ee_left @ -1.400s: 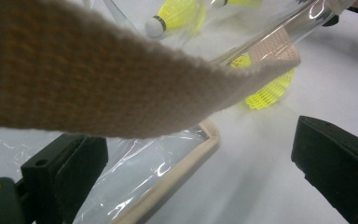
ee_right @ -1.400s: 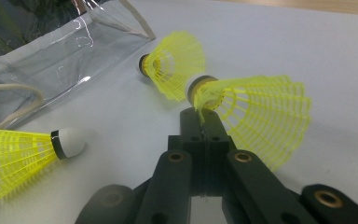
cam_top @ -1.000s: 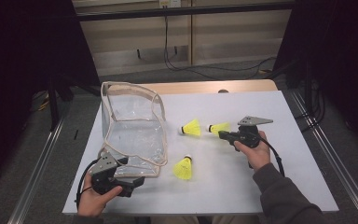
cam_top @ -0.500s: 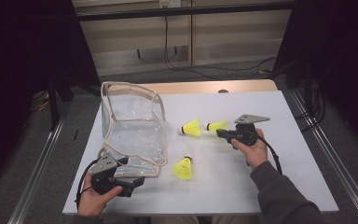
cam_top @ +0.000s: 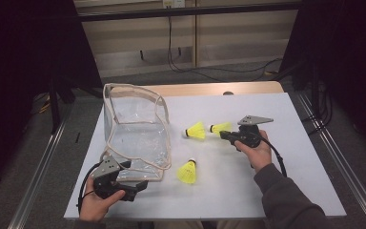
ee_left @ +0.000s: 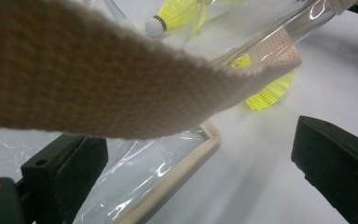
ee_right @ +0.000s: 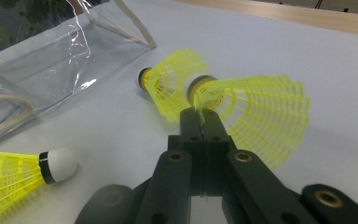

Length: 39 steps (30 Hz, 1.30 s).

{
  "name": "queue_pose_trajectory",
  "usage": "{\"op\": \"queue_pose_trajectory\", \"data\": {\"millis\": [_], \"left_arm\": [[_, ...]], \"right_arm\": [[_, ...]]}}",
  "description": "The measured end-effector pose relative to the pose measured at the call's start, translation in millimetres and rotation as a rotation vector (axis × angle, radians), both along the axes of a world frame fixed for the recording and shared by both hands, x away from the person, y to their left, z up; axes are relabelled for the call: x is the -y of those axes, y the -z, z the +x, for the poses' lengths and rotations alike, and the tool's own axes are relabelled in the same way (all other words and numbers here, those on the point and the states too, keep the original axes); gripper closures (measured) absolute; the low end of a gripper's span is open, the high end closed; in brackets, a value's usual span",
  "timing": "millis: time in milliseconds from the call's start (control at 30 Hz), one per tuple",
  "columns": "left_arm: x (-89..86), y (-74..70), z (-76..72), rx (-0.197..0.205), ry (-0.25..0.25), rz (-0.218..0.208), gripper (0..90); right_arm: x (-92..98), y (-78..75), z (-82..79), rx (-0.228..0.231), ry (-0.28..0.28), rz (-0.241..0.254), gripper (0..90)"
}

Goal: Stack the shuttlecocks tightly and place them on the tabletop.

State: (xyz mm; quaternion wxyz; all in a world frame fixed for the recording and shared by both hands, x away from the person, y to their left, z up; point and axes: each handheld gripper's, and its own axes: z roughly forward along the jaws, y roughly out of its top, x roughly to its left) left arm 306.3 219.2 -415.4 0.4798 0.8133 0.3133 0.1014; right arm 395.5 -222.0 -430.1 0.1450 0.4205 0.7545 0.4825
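The right gripper (cam_top: 225, 135), its fingers pinched on the skirt of a yellow shuttlecock (cam_top: 220, 127), has drifted a little toward the left of the table since the earliest picture, carrying that shuttlecock with it. The held shuttlecock now sits closer to the second shuttlecock (cam_top: 196, 130) lying beside the clear bag (cam_top: 136, 136), the two nearly touching in the right gripper view, where a small gap showed between them before. The person's right hand (cam_top: 255, 152) has shifted along with it
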Motion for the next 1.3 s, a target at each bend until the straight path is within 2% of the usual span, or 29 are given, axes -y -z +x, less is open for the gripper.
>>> {"op": "queue_pose_trajectory", "data": {"millis": [1300], "left_arm": [[0.0, 0.0, 0.3, -0.001, -0.001, -0.002, 3.6]], "right_arm": [[-12.4, 1.5, 8.3, 0.002, -0.008, -0.017, 90.0]]}}
